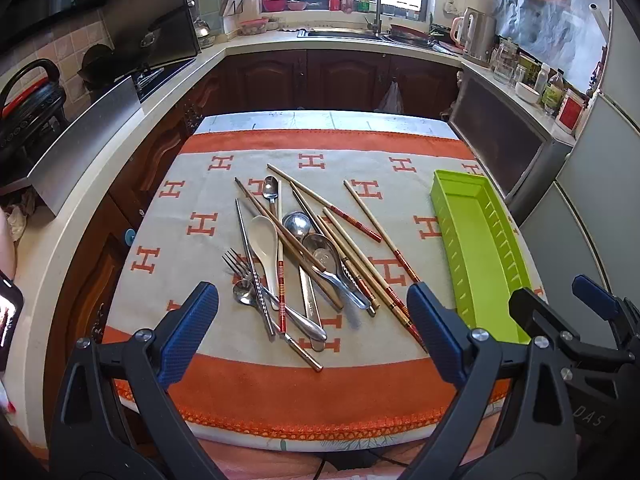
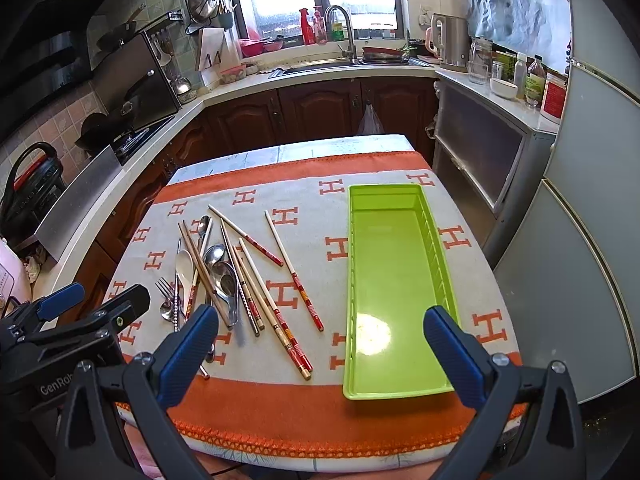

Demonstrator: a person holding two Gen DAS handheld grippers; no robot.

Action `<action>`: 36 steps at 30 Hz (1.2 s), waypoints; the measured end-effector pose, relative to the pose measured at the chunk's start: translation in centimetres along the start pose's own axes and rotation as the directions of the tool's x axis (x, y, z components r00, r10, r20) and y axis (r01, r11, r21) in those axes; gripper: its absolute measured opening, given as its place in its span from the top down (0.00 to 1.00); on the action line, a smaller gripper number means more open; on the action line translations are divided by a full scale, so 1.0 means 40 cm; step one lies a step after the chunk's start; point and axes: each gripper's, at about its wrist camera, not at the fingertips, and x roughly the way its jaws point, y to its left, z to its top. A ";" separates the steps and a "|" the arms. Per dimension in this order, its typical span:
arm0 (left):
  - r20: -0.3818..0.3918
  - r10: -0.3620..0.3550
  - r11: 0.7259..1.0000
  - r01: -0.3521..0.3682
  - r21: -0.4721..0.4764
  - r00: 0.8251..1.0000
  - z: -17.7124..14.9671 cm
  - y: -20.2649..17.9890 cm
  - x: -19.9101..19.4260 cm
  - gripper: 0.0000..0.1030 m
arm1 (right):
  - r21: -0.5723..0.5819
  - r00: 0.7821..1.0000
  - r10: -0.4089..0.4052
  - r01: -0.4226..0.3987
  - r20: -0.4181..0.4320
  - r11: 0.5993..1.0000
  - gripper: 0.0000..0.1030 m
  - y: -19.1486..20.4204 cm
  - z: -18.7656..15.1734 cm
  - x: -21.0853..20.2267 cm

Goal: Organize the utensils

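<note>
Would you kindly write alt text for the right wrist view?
An empty green tray lies on an orange-and-cream cloth, with a jumble of chopsticks, spoons and a fork to its left. The open right gripper hovers in front, holding nothing, the left gripper beside it.

- The tabletop is small and pale, bare only along its far edge.
- A cloth covers nearly all of it: beige with orange H marks, broad orange bands at the near and far ends.
- On the cloth's right side lies a lime-green plastic tray, long and narrow, running near to far.
- On the left lies a loose heap of utensils: wooden chopsticks, a white ceramic spoon, metal spoons and a metal fork, crossing and overlapping.
- One chopstick lies apart, between heap and tray.
</note>
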 end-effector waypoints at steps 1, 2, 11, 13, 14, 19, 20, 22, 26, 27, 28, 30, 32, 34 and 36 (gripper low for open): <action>0.000 -0.002 1.000 0.002 0.000 1.000 0.000 0.000 0.001 0.09 | 0.000 1.000 -0.002 0.002 0.001 1.000 0.00 -0.001 -0.002 0.000; -0.001 -0.003 1.000 0.003 0.000 1.000 -0.001 0.000 0.001 0.09 | 0.001 1.000 -0.003 0.003 0.001 1.000 0.00 -0.001 -0.003 -0.001; -0.006 -0.004 1.000 0.004 -0.001 1.000 -0.005 0.000 0.001 0.09 | 0.002 1.000 -0.007 0.007 0.000 1.000 0.00 -0.002 -0.006 -0.002; -0.009 -0.006 1.000 0.006 -0.001 1.000 -0.009 0.001 0.001 0.09 | 0.002 1.000 -0.007 0.007 0.001 1.000 0.00 -0.002 -0.007 -0.003; -0.010 -0.007 1.000 0.007 -0.001 1.000 -0.010 0.001 0.001 0.09 | 0.002 1.000 -0.007 0.007 0.000 1.000 0.00 -0.002 -0.005 -0.002; -0.010 -0.007 1.000 0.007 -0.001 1.000 -0.011 0.003 0.001 0.09 | 0.002 1.000 -0.011 0.011 0.001 1.000 0.00 -0.003 -0.006 -0.004; -0.010 -0.007 1.000 0.007 -0.001 1.000 -0.011 0.003 0.002 0.09 | 0.002 1.000 -0.014 0.014 0.002 1.000 0.00 -0.003 -0.008 -0.006; -0.012 -0.008 1.000 0.008 0.000 1.000 -0.011 0.003 0.002 0.09 | 0.002 1.000 -0.017 0.017 0.002 1.000 0.00 -0.005 -0.011 -0.007; -0.014 -0.009 1.000 0.009 0.001 1.000 -0.014 0.005 0.000 0.09 | 0.003 1.000 -0.015 0.015 0.003 1.000 0.00 -0.006 -0.013 -0.009; -0.014 -0.009 1.000 0.009 0.001 1.000 -0.015 0.006 0.000 0.09 | 0.002 1.000 -0.016 0.016 0.003 1.000 0.00 -0.006 -0.013 -0.009; -0.013 -0.008 1.000 0.008 0.001 1.000 -0.014 0.004 0.001 0.09 | 0.001 1.000 -0.016 0.016 0.003 1.000 0.00 -0.006 -0.013 -0.009; -0.013 -0.008 1.000 0.008 0.000 1.000 -0.014 0.005 0.001 0.09 | 0.001 1.000 -0.015 0.015 0.002 1.000 0.00 -0.006 -0.010 -0.009; -0.013 -0.009 1.000 0.009 -0.001 1.000 -0.015 0.005 0.000 0.09 | 0.001 1.000 -0.016 0.016 0.002 1.000 0.00 -0.006 -0.011 -0.010; -0.014 -0.010 1.000 0.010 0.000 1.000 -0.014 0.005 0.001 0.09 | 0.002 1.000 -0.015 0.015 0.002 1.000 0.00 -0.007 -0.012 -0.010; -0.013 -0.009 1.000 0.009 0.000 1.000 -0.014 0.004 0.001 0.09 | 0.001 1.000 -0.016 0.016 0.001 1.000 0.00 -0.005 -0.011 -0.011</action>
